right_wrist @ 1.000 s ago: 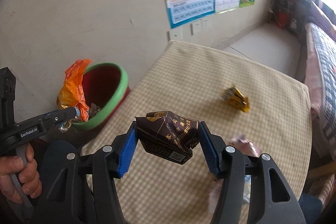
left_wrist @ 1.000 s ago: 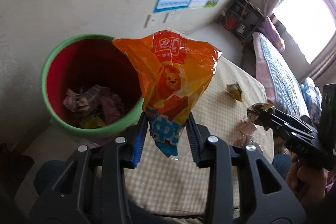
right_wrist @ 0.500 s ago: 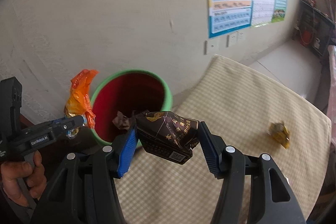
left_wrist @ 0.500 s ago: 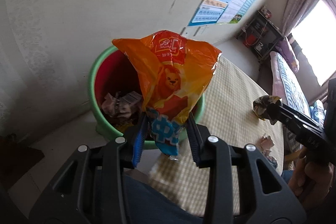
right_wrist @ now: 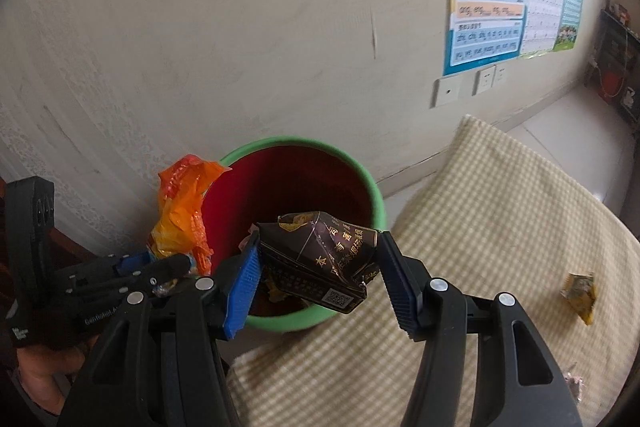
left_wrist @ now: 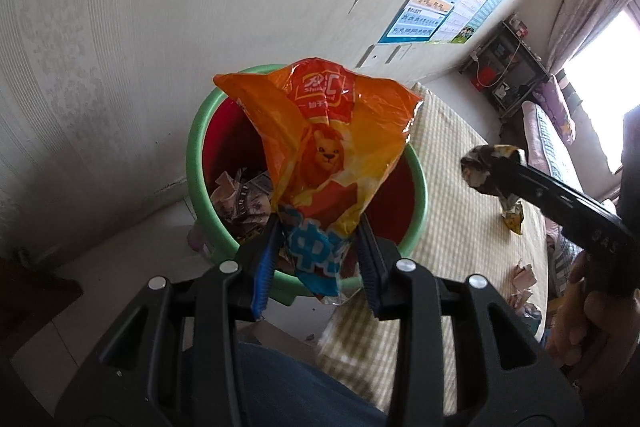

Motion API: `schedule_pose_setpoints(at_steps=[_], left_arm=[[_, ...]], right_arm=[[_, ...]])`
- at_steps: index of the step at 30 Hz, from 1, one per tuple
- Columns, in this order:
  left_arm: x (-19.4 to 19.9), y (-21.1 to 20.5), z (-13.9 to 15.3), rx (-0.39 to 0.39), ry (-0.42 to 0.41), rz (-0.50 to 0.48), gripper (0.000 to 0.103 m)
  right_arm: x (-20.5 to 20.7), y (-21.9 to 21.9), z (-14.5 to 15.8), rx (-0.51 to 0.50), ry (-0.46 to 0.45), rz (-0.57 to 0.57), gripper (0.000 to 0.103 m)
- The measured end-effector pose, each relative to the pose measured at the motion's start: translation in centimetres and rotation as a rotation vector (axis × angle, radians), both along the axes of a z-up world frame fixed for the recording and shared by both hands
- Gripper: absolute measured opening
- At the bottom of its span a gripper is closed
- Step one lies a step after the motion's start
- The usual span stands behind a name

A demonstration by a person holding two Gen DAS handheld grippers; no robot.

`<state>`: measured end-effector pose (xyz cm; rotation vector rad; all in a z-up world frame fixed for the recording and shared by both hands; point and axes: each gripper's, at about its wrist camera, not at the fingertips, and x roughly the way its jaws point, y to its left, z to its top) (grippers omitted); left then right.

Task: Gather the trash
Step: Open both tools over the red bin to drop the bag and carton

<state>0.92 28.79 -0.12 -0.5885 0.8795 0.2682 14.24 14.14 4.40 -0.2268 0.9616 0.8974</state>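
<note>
Both claws hung above the green-rimmed red plastic bin (right_wrist: 374,199), the left claw (left_wrist: 318,247) gripping a crinkled orange snack bag (left_wrist: 328,151) and the right claw (right_wrist: 320,267) gripping a crumpled dark brown wrapper (right_wrist: 320,251) nearer the opening's middle.

both grippers are clamped, the left gripper (left_wrist: 318,247) beside the right gripper (right_wrist: 320,269), each tilted downward.

We see the left claw (left_wrist: 320,251) closed on an orange snack bag (left_wrist: 328,151), held above the green bin (left_wrist: 416,187) standing beside the bench's (left_wrist: 460,235) left edge.
</note>
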Motion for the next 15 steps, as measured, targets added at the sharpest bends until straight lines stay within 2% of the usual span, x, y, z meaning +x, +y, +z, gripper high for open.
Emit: schedule_pose_setpoints(at_steps=[9, 15], left_arm=[[0.9, 1.5, -1.4, -0.018, 0.012, -0.003, 0.035], [1.6, 1.4, -1.6, -0.019, 0.01, -0.013, 0.037]], right_arm=[[0.8, 3.3, -2.6, -0.021, 0.043, 0.024, 0.056], [1.4, 4.3, -3.0, -0.021, 0.05, 0.029, 0.058]])
